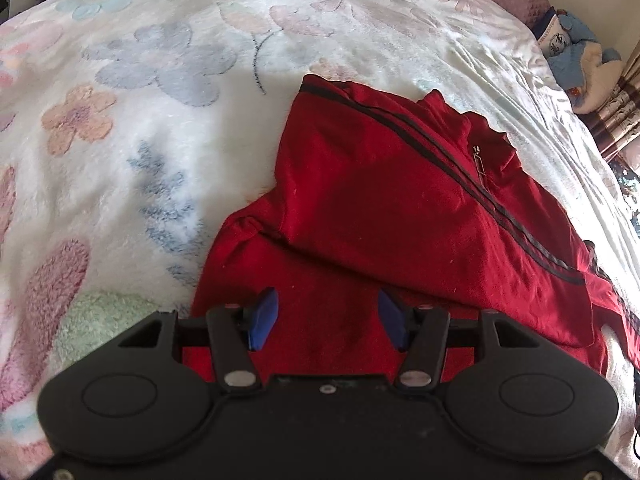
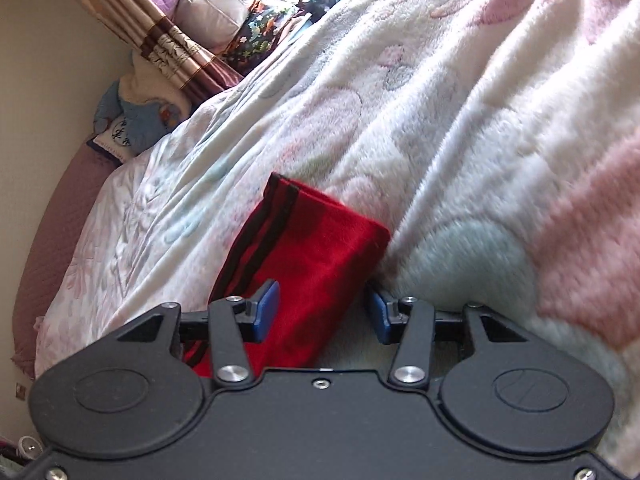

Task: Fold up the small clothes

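A red garment (image 1: pixel 372 200) with dark stripes and a zip lies partly folded on a fluffy floral blanket (image 1: pixel 132 128). My left gripper (image 1: pixel 326 322) is open just above the garment's near part, its blue pads apart and holding nothing. In the right wrist view, a striped end of the red garment (image 2: pixel 308 248) lies on the blanket (image 2: pixel 460 120). My right gripper (image 2: pixel 324 310) is open, with the red cloth between and under its blue pads; the pads do not pinch it.
A blue and white plush toy (image 1: pixel 580 64) sits at the bed's far corner by a striped curtain (image 1: pixel 616 120); it also shows in the right wrist view (image 2: pixel 136 120). Pillows and a patterned cloth (image 2: pixel 256 36) lie at the bed's far end. A mauve bed edge (image 2: pixel 44 248) runs on the left.
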A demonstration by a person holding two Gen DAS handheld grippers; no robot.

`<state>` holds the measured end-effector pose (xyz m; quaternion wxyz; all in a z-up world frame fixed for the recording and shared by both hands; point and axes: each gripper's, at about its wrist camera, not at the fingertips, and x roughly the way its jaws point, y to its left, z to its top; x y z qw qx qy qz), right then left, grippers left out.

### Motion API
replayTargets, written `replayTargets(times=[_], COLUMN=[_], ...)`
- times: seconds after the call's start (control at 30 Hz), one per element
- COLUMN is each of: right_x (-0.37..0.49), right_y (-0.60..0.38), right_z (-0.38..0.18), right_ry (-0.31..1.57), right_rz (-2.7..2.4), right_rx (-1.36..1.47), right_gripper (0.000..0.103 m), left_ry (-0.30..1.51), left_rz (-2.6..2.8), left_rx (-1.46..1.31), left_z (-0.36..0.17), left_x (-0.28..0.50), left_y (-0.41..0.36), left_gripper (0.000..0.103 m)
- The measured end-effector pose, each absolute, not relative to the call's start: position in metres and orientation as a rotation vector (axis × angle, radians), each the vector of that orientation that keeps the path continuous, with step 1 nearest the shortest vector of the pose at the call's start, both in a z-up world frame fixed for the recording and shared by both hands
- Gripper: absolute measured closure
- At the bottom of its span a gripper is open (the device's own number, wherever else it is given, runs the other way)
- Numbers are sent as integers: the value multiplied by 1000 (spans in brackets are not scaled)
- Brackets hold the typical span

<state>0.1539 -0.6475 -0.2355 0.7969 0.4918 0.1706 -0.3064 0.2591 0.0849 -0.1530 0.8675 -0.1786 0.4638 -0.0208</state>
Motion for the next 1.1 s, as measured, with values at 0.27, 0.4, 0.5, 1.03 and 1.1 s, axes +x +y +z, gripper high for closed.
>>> replayTargets(times=[0.27, 0.4, 0.5, 1.03, 1.1], right_x=[161, 172, 188, 248, 241], right_y=[-637, -601, -550, -207, -232], right_z=[-206, -166, -131, -107, -119], right_ry=[360, 310, 258, 485, 518], right_rz=[-629, -509, -353, 441, 381], right_rx=[901, 799, 748, 482, 529], right_gripper=[99, 99, 99, 60, 59], left_ry=[965, 961, 958, 888, 887], left_rz=[-49, -58, -65, -80, -87], left_rx=[-393, -423, -445, -574, -591], left_z=[-150, -153, -154, -143, -147], left_x=[257, 255, 252, 249, 254], left_y=[89, 91, 93, 120, 118], left_gripper=[46, 46, 46, 46, 46])
